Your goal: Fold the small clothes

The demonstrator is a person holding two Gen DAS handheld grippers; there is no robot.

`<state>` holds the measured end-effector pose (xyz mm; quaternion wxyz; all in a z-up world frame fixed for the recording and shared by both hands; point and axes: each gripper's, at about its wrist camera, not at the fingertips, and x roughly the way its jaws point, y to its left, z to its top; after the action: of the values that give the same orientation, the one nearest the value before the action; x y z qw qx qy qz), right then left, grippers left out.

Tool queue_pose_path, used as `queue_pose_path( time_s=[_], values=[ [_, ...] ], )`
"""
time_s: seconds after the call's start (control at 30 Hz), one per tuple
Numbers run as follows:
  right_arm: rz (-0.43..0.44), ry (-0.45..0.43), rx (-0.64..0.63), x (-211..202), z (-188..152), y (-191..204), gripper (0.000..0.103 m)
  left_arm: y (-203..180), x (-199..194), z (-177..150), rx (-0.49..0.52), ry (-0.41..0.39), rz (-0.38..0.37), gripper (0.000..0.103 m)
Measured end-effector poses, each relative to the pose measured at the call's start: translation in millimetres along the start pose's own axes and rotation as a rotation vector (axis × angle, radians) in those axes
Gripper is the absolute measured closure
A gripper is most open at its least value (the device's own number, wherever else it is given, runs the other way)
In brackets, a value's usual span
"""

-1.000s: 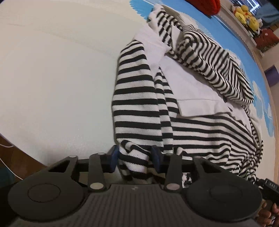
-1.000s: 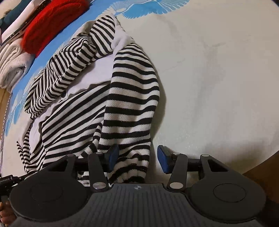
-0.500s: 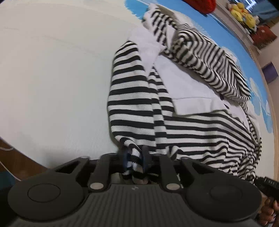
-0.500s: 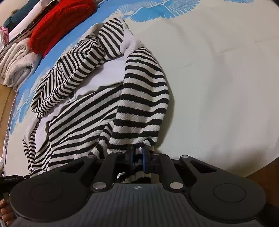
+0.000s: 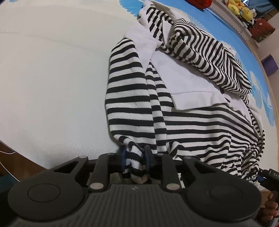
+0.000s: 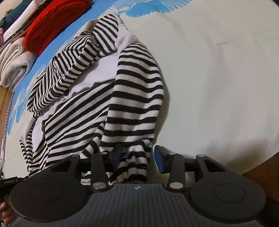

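A black-and-white striped top with a white front panel [image 5: 184, 87] lies crumpled on the pale bed cover [image 5: 52, 87]. One striped sleeve [image 5: 129, 97] runs down to my left gripper [image 5: 135, 157]. Its jaws are closing, and the blue pads pinch the bunched cuff [image 5: 136, 167]. In the right wrist view the other striped sleeve [image 6: 136, 97] ends at my right gripper [image 6: 137, 155]. Those jaws are opening: the cuff [image 6: 134, 165] lies between them, and the right pad [image 6: 159, 157] stands off the fabric.
A red knit garment [image 6: 52, 22] and folded white cloth [image 6: 14, 64] lie at the far left of the bed. Yellow plush toys [image 5: 238, 8] sit on a shelf beyond it. The bed's brown edge [image 6: 261, 167] runs close behind the grippers. A hand [image 5: 272, 204] shows at the lower right.
My left jaws went from open around the cuff to pinching it. My right jaws closed on the other cuff half a second ago and have since spread apart again.
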<state>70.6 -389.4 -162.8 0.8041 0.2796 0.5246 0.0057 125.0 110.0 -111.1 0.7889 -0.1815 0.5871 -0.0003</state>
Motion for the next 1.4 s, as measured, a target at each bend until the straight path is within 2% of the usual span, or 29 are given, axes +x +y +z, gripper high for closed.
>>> queue_pose_path(
  time_s=[0.13, 0.17, 0.27, 0.43, 0.53, 0.6, 0.63, 0.67, 0.7, 0.87, 1.13, 1.4],
  values=[
    [-0.001, -0.024, 0.010, -4.3, 1.4, -1.7, 0.060, 3.9, -1.0, 0.7, -0.024, 0.003, -0.007, 0.077],
    [-0.005, -0.031, 0.015, -5.6, 1.9, -2.5, 0.055, 5.1, -1.0, 0.9, -0.034, 0.005, -0.007, 0.072],
    [-0.016, -0.051, 0.051, -8.9, 4.3, -7.3, 0.044, 6.6, -0.2, 1.0, -0.043, 0.009, -0.004, 0.070],
    [0.002, -0.006, 0.018, -0.6, 2.5, -2.8, 0.042, 0.5, 0.6, -0.5, -0.013, 0.005, 0.008, 0.071],
    [-0.023, 0.004, -0.049, 1.8, -0.5, 4.9, 0.043, -1.4, 0.3, -1.6, 0.005, 0.006, 0.000, 0.084],
    [-0.017, 0.004, -0.066, 0.3, -0.8, 5.8, 0.057, -3.8, -1.3, -2.7, 0.025, 0.001, -0.001, 0.091],
    [-0.009, 0.006, -0.067, -0.4, -1.0, 5.2, 0.078, -4.8, -2.6, -3.4, 0.030, -0.005, 0.002, 0.095],
    [-0.006, 0.007, -0.069, -1.1, -1.5, 5.5, 0.094, -5.3, -4.4, -3.9, 0.031, -0.010, 0.000, 0.097],
    [-0.007, -0.002, -0.081, -3.4, -2.2, 6.3, 0.097, -5.8, -6.7, -4.4, 0.031, -0.017, -0.004, 0.097],
    [0.034, -0.097, -0.086, -34.6, -1.9, 10.7, 0.100, -15.1, -34.5, -5.9, 0.067, -0.079, -0.061, 0.099],
    [0.206, -0.283, -0.025, -129.0, -1.3, 7.2, 0.101, -23.8, -130.3, -9.3, 0.172, -0.222, -0.208, 0.100],
    [0.356, -0.431, -0.104, -253.1, -47.7, 1.6, 0.101, 2.1, -232.9, -53.9, 0.106, -0.311, -0.363, 0.100]
  ],
)
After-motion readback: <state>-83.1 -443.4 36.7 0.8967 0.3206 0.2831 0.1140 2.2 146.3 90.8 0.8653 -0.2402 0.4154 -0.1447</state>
